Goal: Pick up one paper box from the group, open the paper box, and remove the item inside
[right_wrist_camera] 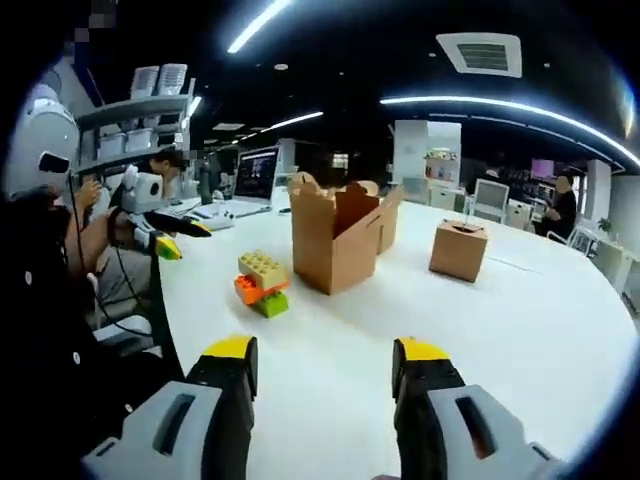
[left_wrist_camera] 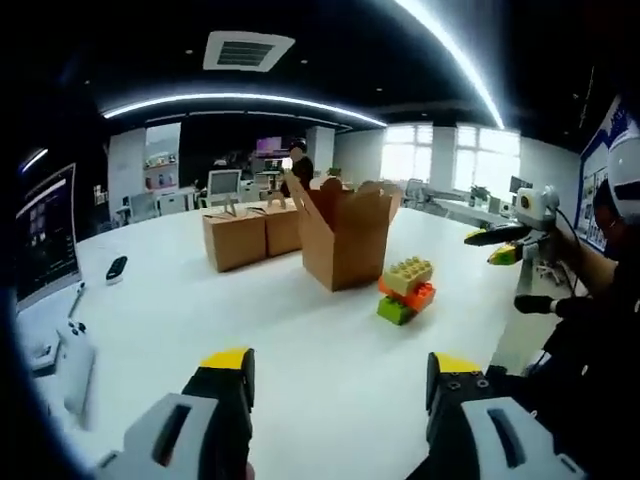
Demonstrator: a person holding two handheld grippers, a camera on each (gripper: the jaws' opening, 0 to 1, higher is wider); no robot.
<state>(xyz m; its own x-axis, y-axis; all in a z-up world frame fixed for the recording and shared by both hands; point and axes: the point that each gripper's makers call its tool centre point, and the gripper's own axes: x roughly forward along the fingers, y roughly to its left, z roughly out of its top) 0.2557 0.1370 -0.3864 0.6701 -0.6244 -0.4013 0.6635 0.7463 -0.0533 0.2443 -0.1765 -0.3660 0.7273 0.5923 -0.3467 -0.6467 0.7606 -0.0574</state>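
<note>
- My left gripper [left_wrist_camera: 340,385]: jaws spread wide, holding nothing, hovering above the white table [left_wrist_camera: 300,340].
- Two closed paper boxes [left_wrist_camera: 250,235] sit left of the open paper box [left_wrist_camera: 345,240], whose flaps are up.
- Toy brick stack [left_wrist_camera: 407,290], yellow/orange/green, lies on the table just right of the open box, outside it.
- My right gripper [right_wrist_camera: 325,385]: also wide open, empty, touching nothing; open box [right_wrist_camera: 335,240] and bricks [right_wrist_camera: 262,283] well ahead of it.
</note>
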